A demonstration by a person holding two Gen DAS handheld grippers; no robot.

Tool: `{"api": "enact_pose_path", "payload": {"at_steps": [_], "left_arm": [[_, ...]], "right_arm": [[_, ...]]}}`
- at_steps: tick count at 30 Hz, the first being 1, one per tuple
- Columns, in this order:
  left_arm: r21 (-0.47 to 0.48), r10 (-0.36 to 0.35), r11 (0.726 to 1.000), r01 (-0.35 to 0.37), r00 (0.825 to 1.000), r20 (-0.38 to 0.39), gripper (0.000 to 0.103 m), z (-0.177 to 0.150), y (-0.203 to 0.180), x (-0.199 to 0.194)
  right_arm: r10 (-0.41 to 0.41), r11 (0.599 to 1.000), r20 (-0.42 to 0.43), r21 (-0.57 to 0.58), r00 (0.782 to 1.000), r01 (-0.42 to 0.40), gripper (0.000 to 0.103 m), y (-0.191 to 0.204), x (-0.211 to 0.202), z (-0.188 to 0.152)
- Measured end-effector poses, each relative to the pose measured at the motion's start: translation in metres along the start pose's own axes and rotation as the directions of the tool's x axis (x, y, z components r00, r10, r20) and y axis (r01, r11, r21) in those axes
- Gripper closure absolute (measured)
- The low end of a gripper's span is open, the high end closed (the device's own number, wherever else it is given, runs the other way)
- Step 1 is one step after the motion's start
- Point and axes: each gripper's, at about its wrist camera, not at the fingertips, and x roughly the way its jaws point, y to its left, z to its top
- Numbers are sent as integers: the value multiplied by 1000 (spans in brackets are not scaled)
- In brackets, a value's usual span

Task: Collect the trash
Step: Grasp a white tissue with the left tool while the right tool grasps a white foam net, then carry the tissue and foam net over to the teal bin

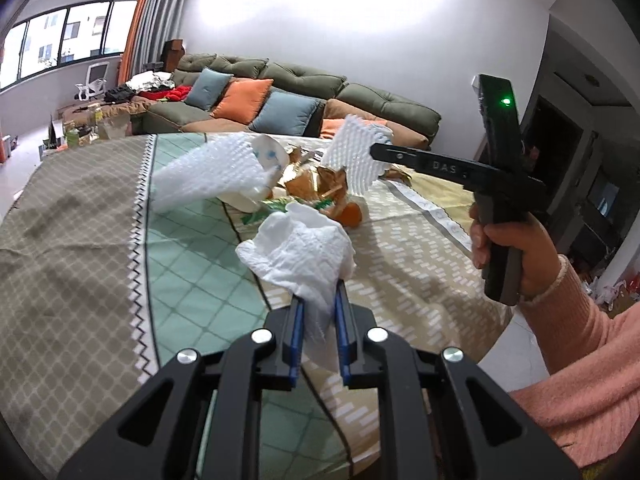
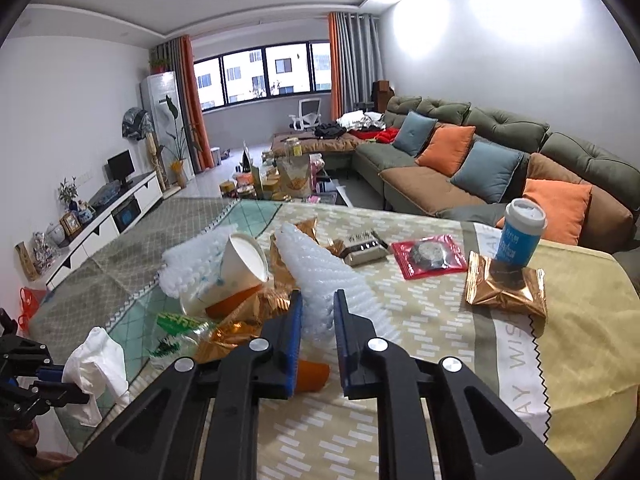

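**Ana:** What did each gripper have, and where was the rubbish?

**Ben:** Everything sat on a round table (image 2: 520, 380) under a patterned cloth. The left gripper (image 1: 319, 292) was closed narrowly on a crumpled white tissue (image 1: 304, 248), which bulged out beyond its blue pads, lifted just above the cloth on the near side of the litter pile. The right gripper (image 2: 316, 304) had its jaws narrowed around one end of a white foam net sleeve (image 2: 320, 276); from the left camera that sleeve (image 1: 356, 156) stood raised above the pile.

**Ana:** And the pile itself?

**Ben:** At the table's middle: a tipped paper cup (image 2: 240, 264), a second foam net (image 2: 188, 268) beside it, gold foil wrappers (image 2: 256, 312), a clear wrapper with green print (image 2: 180, 328) and an orange scrap (image 2: 312, 372). Further right of the pile lay a red packet (image 2: 430, 256), a gold pouch (image 2: 506, 288) and a blue lidded cup (image 2: 520, 232).

**Ana:** How would those pieces handle?

**Ben:** I'd judge them all very light. The tissue was soft and would compress to nothing, so a pinch anywhere on the bunched body should hold. The foam net looked springy and squashy; gripping its end seemed enough. Foil would probably be slippery and crinkly, best taken by a folded edge.
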Motion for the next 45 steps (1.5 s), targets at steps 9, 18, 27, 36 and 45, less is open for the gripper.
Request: {"api": "enact_pose_path", "payload": {"at_steps": [9,18,27,36,45], "left_arm": [[-32,67,997,-65,997,45,88,5,18,-22],[-70,134,989,-129,988,79,88,7,39,-44],[-100,190,979,-179,976,109,88,4,53,-66],[-148,268,957,-249,954,131,88,-3,74,-94],[-216,374,915,-340,916,144,88,-10,102,-126]], "right_arm": [[50,998,92,-33,995,-48,90,21,-29,20],[250,967,125,-82,960,-241,90,63,-42,31],[442,895,70,-97,894,-435,90,106,-23,30],[565,821,-7,-97,825,-563,90,150,5,30],[662,738,-58,-123,747,-664,90,194,24,39]]}}
